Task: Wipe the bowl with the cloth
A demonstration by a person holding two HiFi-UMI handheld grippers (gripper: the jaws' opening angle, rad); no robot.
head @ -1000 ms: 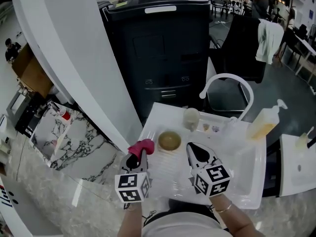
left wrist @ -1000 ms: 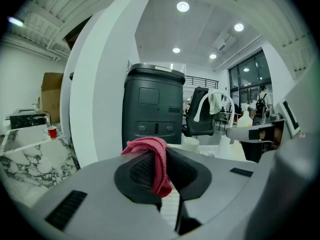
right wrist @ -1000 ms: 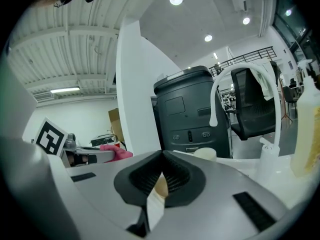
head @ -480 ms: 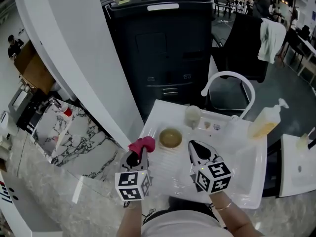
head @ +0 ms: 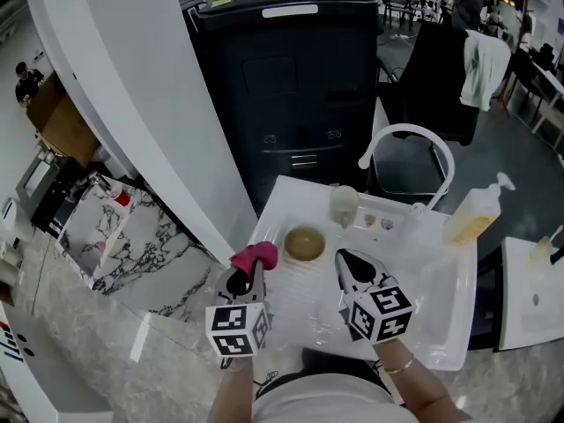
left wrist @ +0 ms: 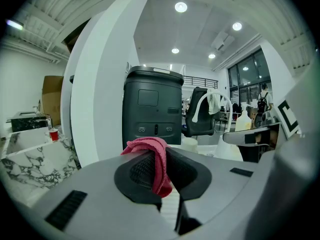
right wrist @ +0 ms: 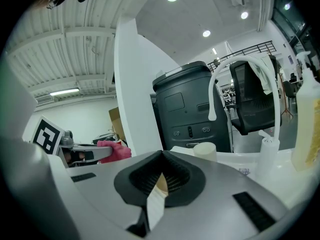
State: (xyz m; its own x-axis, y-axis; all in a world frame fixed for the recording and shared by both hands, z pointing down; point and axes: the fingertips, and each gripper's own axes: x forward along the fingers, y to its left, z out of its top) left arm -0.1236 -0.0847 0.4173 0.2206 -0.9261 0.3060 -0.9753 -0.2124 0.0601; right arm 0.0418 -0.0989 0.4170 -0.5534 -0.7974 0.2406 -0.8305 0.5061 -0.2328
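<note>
A small tan bowl (head: 304,244) stands in the white sink basin (head: 441,324). My left gripper (head: 243,277) hovers just left of the bowl, shut on a pink cloth (head: 256,256) that bunches up out of its jaws. In the left gripper view the cloth (left wrist: 154,156) hangs pinched between the dark pads of the left gripper (left wrist: 156,154). My right gripper (head: 347,261) is just right of the bowl, apart from it and shut with nothing held. In the right gripper view the right gripper (right wrist: 161,170) is shut, and the left gripper's cloth (right wrist: 113,150) shows at the left.
A white arched faucet (head: 407,145) rises at the basin's back. A pale cup (head: 343,206) stands behind the bowl, and a soap bottle (head: 472,216) is at the right rim. A dark bin (head: 291,77) and a white column (head: 132,86) stand beyond.
The head view has shifted slightly. Both grippers and the bowl keep nearly the same places, with the cloth still held.
</note>
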